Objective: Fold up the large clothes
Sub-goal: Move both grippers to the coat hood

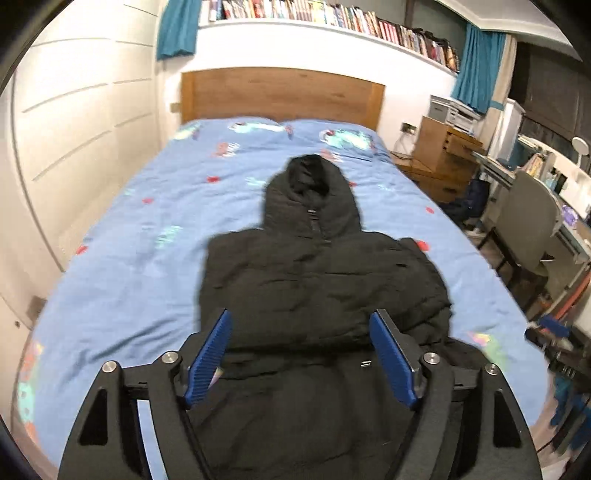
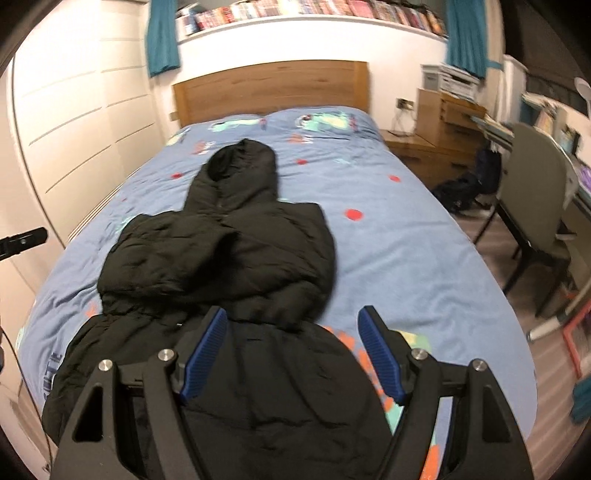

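A black padded hooded jacket (image 1: 317, 288) is lying flat on the bed, directly ahead of and beneath the left gripper (image 1: 301, 356). Its hood is pointing away from the gripper, both sleeves are lying folded inward across the body, and the hem is reaching nearest the gripper.

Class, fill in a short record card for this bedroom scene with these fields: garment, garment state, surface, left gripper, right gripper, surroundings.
garment: black hooded puffer jacket
garment state: sleeves folded in over the body, hood lying flat toward the headboard
surface: bed with a blue patterned cover
left gripper: open, fingers above the jacket, holding nothing
right gripper: open, holding nothing
surroundings: bookshelf above the bed, chair and desk at the picture's right
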Demonstrator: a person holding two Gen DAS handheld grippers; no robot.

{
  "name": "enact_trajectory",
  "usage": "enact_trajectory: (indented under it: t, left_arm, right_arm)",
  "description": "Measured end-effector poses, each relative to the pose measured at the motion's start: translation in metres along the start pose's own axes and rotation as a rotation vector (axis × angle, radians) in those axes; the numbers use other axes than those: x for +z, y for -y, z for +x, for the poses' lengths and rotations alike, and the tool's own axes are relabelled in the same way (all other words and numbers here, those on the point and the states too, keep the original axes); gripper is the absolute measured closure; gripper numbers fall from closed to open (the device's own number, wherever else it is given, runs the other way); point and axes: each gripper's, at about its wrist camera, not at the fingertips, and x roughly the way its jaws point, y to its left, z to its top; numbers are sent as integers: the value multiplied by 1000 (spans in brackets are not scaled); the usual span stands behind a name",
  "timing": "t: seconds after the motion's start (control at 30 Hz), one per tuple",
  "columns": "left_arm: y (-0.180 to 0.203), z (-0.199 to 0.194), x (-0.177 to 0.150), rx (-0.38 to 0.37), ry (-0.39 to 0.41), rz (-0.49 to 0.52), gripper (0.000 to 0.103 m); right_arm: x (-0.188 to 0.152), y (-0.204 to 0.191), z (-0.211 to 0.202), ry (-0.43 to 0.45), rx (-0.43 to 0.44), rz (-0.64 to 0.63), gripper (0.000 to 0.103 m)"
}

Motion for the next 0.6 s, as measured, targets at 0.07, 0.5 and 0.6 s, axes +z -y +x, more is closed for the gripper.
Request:
enact_trajectory:
  t: [0.07,0.5,0.6]
  left_arm:
    - [-21,-4,-4,33,10,-3,15]
    - [-79,152,35,107,-37,-61,13]
    - [-65,209,39,87,-28,-22,13]
  right_arm:
    - [11,-25,5,2,10,-34,30]
    - [78,-133,159,-16,148,-211,30]
    - [82,-133,206,-19,178,-221,30]
